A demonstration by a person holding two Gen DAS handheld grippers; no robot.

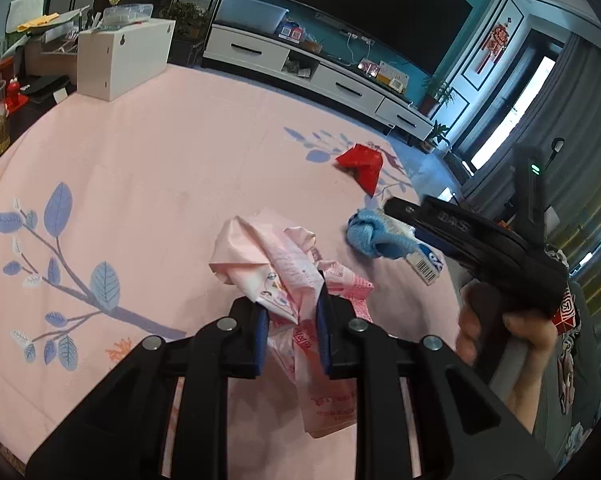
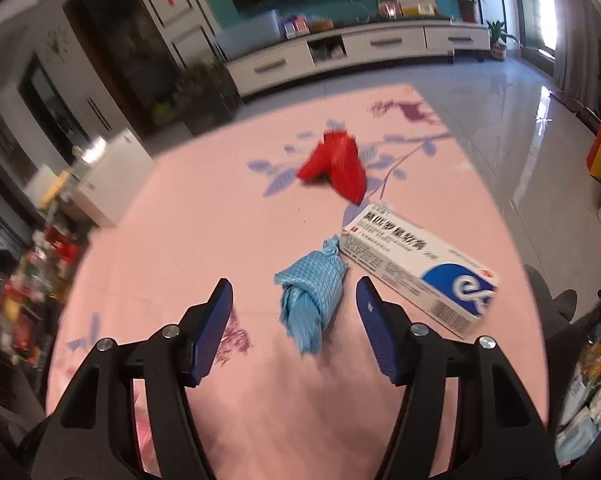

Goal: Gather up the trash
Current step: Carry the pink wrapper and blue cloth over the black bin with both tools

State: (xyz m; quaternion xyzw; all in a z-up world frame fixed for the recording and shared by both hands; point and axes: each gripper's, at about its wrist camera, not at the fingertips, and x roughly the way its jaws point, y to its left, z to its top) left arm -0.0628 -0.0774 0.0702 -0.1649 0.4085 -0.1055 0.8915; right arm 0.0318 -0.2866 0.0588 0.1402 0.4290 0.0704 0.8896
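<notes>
Pink cloth (image 1: 140,152): only left tongs (image 1: 292,332) view shows clamped pink wrapper (image 1: 276,276).

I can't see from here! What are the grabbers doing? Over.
Left gripper shut on pink wrapper. Right gripper open over blue cloth. White box beside cloth, red wrapper farther off.

We're in a home living room here. Across the top of the frame hangs a big dark television (image 1: 364,12) on a teal wall, and under it runs a long white cabinet (image 1: 316,68) with drawers. Potted plants (image 1: 434,94) stand at its right end, grey curtains (image 1: 540,120) hang at the far right, and a red knot ornament (image 1: 496,46) decorates the wall panel.
</notes>
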